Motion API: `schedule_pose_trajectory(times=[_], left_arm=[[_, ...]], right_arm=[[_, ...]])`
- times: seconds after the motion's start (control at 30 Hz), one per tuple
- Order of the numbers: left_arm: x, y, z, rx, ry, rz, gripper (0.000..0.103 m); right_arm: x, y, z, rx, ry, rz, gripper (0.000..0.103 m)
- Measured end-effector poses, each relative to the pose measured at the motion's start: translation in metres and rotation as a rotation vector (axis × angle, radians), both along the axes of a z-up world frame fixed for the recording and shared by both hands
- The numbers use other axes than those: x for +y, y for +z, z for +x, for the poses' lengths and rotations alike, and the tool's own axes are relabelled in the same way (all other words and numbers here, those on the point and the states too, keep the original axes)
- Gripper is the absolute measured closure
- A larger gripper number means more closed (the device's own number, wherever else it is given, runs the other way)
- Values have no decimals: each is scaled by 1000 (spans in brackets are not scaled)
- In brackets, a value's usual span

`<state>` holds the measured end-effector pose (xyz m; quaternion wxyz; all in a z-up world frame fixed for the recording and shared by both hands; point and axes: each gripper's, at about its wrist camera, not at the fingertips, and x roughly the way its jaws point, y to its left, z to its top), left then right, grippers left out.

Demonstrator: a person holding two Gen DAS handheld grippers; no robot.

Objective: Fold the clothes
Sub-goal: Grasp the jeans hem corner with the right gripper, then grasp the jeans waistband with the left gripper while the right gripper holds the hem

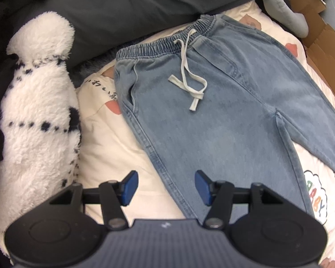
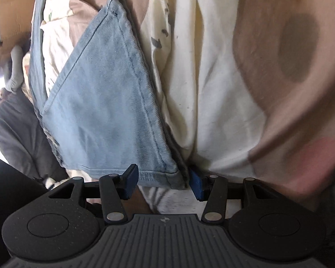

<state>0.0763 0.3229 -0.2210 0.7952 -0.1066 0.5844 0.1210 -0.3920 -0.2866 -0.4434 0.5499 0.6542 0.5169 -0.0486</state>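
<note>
Light blue jeans (image 1: 212,102) with an elastic waistband and a white drawstring (image 1: 189,82) lie flat on the cream printed bedsheet (image 1: 114,143), waist at the far side, legs running toward the lower right. My left gripper (image 1: 166,187) is open and empty, hovering over the outer seam of the near leg. In the right wrist view, a leg end of the jeans (image 2: 109,111) lies on the sheet. My right gripper (image 2: 162,184) is open, its jaws astride the hem corner (image 2: 160,176), with the right pad (image 2: 196,185) pressed against the sheet.
A white fluffy garment with dark dots (image 1: 38,111) lies to the left of the jeans. Dark grey pillows (image 1: 127,6) are behind. A cardboard box (image 1: 319,33) and a grey plush item (image 1: 290,11) are at the far right. Dark grey cloth (image 2: 17,131) lies left.
</note>
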Motion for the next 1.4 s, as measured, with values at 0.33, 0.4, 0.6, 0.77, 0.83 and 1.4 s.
schedule_pose_trajectory(times=[0.33,0.4,0.6,0.77,0.83,1.4], left_arm=[[4,-2,-4,-1,8,-1,44],[5,-4,-5,4,11,-2,44],[7,-9,-9,16,12,-5,44],[10,-10,-10,18,26,-4,44],[10,-11,-10,19,25,-6,44],[8,-58,-14,8,66,-69,44]], right_arm=[[-14,29,-9,-143,-75,60,49],[-17,30,-12,-165,-115,80,49],[-9,24,1,-140,-90,77,49],[-3,18,11,-119,-69,75,49],[-1,16,15,-110,-60,75,53],[-7,74,44,-106,114,-164,94]])
